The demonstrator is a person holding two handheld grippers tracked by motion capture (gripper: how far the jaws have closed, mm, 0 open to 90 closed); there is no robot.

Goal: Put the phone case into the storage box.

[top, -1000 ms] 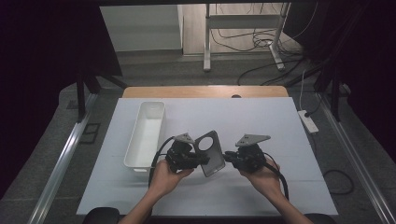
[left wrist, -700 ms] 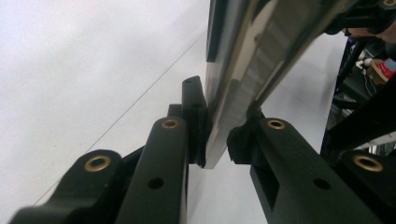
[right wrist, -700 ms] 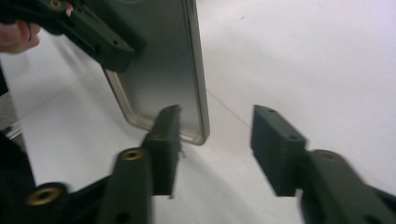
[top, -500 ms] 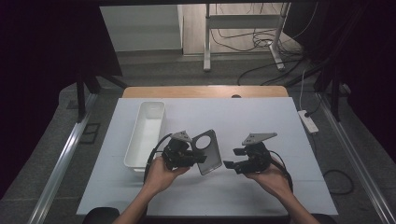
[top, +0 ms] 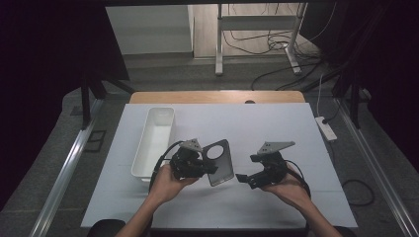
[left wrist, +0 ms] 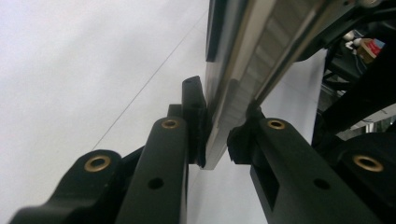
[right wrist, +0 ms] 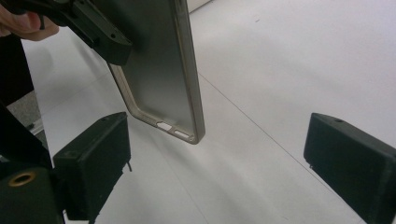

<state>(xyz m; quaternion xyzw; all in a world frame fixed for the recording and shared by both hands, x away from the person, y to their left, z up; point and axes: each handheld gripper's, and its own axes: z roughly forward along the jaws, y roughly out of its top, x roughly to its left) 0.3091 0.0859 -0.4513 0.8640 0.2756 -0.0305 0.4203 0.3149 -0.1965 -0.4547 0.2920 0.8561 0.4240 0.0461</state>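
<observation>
1. The left gripper (top: 205, 167) is closed on the edge of a phone case (top: 220, 162). In the left gripper view its two pads pinch the thin rim of the case (left wrist: 238, 93) from both sides, and the case stands lifted off the table.

2. The right gripper (top: 245, 178) has just been opening its jaws. They are now wide apart and nothing is between them. In the right gripper view the lower end of the case (right wrist: 163, 70) hangs just beyond the two pads, near but not touching them.

3. So the case is just to the right of the left gripper, between the two grippers, above the white table (top: 257, 128). It is dark grey, with a round hole for the camera near its top.

4. On the far side of the left gripper, a white tray (top: 153, 140) lies on the table. It looks empty.

5. What could go wrong: the left gripper holds only a narrow rim, and the case seems soft. I think the case could twist or slip out of the pads if the hand tilts or moves quickly.

6. Also, if the right gripper closes again without good aim, it could push the free end instead of catching it, and pull the case out of the left grip.

7. Count: two grippers, one phone case, one tray, one table.
</observation>
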